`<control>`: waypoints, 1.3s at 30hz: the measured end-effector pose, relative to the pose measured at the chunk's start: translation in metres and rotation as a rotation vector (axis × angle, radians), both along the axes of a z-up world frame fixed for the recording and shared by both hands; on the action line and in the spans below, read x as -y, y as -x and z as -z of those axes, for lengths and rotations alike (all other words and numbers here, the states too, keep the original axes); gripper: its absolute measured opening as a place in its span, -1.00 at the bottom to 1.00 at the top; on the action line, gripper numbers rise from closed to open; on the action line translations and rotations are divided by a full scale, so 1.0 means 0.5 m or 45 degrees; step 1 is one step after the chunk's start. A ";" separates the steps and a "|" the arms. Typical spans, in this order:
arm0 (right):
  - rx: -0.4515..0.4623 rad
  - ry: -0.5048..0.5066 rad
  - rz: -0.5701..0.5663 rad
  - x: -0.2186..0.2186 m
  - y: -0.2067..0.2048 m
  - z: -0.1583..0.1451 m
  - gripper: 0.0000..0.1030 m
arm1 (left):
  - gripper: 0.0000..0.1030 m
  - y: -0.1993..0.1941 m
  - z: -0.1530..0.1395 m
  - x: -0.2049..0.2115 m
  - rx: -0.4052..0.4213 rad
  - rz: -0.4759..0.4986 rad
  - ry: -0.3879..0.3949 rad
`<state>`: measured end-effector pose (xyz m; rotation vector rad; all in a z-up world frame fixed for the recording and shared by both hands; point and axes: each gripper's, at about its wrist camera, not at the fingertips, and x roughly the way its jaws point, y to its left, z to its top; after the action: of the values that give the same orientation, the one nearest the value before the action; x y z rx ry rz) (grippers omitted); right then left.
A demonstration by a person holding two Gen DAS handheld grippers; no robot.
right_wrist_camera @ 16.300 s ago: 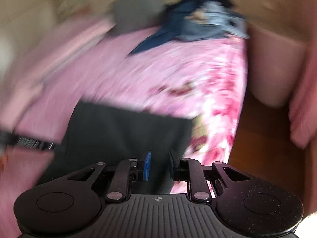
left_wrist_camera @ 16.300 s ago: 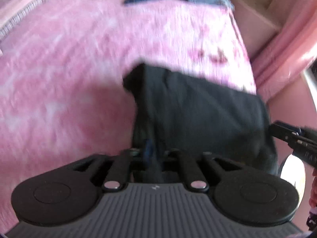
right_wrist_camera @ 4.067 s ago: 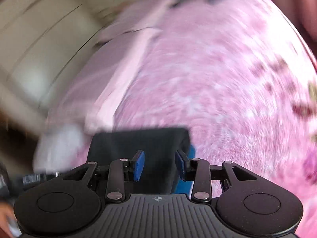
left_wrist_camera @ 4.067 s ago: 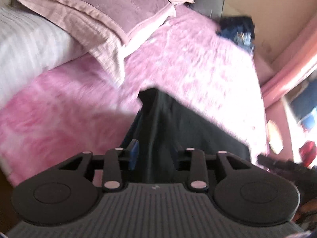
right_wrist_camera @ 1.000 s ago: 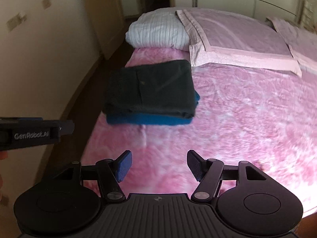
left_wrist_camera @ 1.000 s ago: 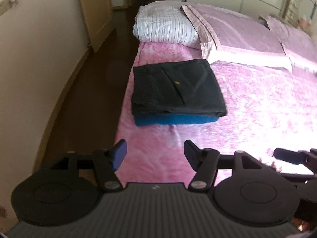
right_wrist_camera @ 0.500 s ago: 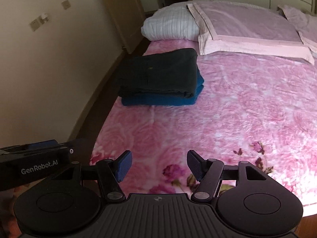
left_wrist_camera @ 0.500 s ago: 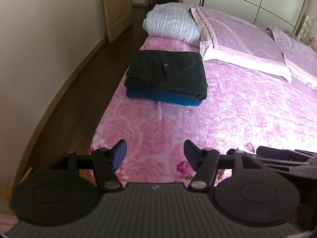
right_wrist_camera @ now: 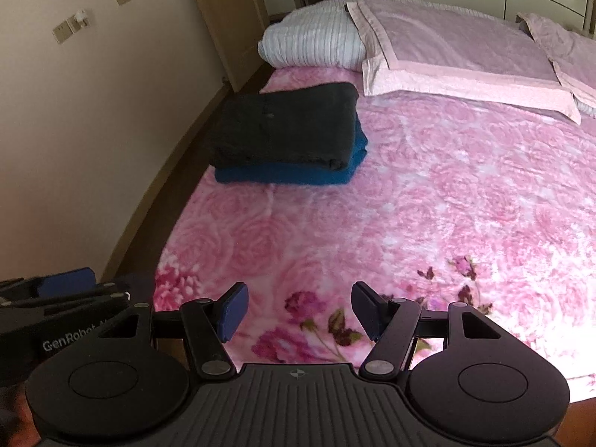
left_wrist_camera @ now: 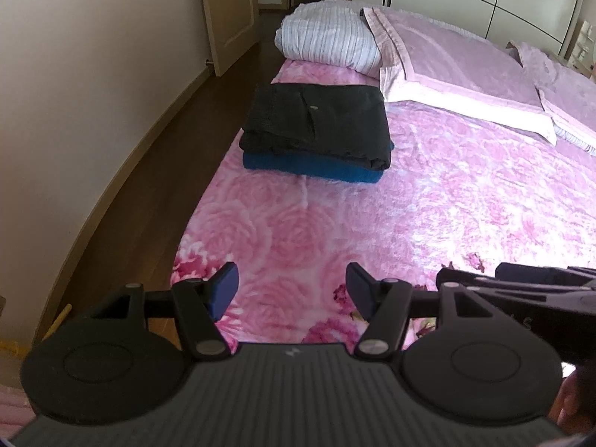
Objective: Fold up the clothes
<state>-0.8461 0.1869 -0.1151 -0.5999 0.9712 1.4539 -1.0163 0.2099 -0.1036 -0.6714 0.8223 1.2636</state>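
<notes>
A folded black garment (left_wrist_camera: 316, 123) (right_wrist_camera: 287, 130) lies on top of a folded blue garment (left_wrist_camera: 313, 165) (right_wrist_camera: 290, 175), stacked near the left edge of the pink floral bedspread (left_wrist_camera: 428, 205) (right_wrist_camera: 428, 205). My left gripper (left_wrist_camera: 291, 287) hangs open over the near end of the bed, far back from the stack, nothing between its blue pads. My right gripper (right_wrist_camera: 300, 307) is open too, just as far from the stack. Each gripper shows at the other view's lower edge.
A white striped pillow (left_wrist_camera: 327, 41) and lilac pillows (left_wrist_camera: 458, 70) lie at the head of the bed beyond the stack. A cream wall (left_wrist_camera: 93, 93) and dark wooden floor (left_wrist_camera: 156, 186) run along the bed's left side, with a door (left_wrist_camera: 227, 11) behind.
Both grippers have drawn back from the stack toward the foot of the bed and stay open. The folded stack looks smaller and farther; it has not moved.
</notes>
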 end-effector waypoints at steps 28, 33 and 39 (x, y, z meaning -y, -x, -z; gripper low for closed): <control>0.028 0.103 0.057 -0.136 0.002 0.070 0.26 | 0.17 -0.018 0.078 -0.149 -0.054 0.041 0.113; 0.019 0.126 0.065 -0.174 0.017 0.082 0.26 | 0.17 -0.011 0.085 -0.180 -0.057 0.047 0.130; 0.019 0.151 0.085 -0.204 0.025 0.093 0.26 | 0.17 -0.003 0.093 -0.217 -0.060 0.053 0.151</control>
<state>-0.8586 0.2890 -0.1616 -0.6579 1.0613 1.3380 -1.0147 0.3184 -0.1501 -0.7178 0.9513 1.2034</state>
